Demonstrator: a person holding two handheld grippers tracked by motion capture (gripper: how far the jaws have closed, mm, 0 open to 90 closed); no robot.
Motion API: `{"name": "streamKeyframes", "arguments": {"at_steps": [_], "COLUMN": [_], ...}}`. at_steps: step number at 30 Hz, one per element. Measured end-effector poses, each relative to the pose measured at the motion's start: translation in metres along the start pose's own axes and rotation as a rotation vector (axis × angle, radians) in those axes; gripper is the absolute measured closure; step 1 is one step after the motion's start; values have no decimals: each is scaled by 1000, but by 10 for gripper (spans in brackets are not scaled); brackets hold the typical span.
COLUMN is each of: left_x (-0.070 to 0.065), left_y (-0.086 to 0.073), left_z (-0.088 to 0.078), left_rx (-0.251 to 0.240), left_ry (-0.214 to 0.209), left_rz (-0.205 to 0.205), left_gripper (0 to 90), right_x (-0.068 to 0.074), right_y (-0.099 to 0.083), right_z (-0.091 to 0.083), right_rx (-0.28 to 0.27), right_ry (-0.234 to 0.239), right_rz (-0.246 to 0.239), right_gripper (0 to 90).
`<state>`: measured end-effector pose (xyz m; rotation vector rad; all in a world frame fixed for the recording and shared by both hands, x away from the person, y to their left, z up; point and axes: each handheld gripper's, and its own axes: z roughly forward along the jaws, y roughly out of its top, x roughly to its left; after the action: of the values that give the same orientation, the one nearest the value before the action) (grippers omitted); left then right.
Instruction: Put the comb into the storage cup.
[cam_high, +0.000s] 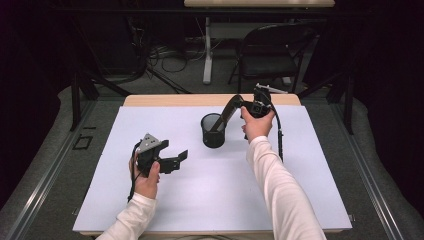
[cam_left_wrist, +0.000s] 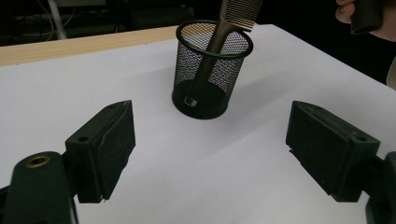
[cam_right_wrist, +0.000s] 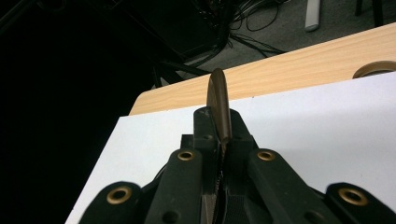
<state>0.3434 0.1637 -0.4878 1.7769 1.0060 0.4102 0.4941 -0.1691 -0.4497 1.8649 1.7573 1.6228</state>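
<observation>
A black mesh cup (cam_high: 213, 137) stands near the middle of the white table top (cam_high: 210, 200). A dark brown comb (cam_high: 226, 114) leans out of it to the right, its handle end down inside the cup. My right gripper (cam_high: 240, 102) is shut on the comb's upper, toothed end, above and right of the cup. The right gripper view looks along the comb's thin edge (cam_right_wrist: 219, 100), which is pinched between the closed jaws (cam_right_wrist: 219, 137). My left gripper (cam_high: 176, 161) hovers left of the cup, open with nothing in it. Its view has the cup (cam_left_wrist: 226, 81) and comb (cam_left_wrist: 210, 56) beyond the spread jaws (cam_left_wrist: 210, 154).
A wooden strip (cam_high: 175, 100) of the table shows along the far edge. Behind it on the floor are a black folding chair (cam_high: 267, 55), a white desk leg (cam_high: 207, 50) and cables. The near half of the white sheet lies bare between my forearms.
</observation>
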Motion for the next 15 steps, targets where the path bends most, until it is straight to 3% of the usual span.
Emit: {"name": "streamKeyframes", "arguments": {"at_steps": [15], "left_x": [0], "left_y": [0], "left_z": [0], "left_rx": [1], "left_ry": [-1], "left_rz": [-1], "left_gripper": [158], "right_x": [-3], "right_y": [-3], "right_z": [0], "right_rx": [7], "right_ry": [10], "right_rz": [4], "right_gripper": [843]}}
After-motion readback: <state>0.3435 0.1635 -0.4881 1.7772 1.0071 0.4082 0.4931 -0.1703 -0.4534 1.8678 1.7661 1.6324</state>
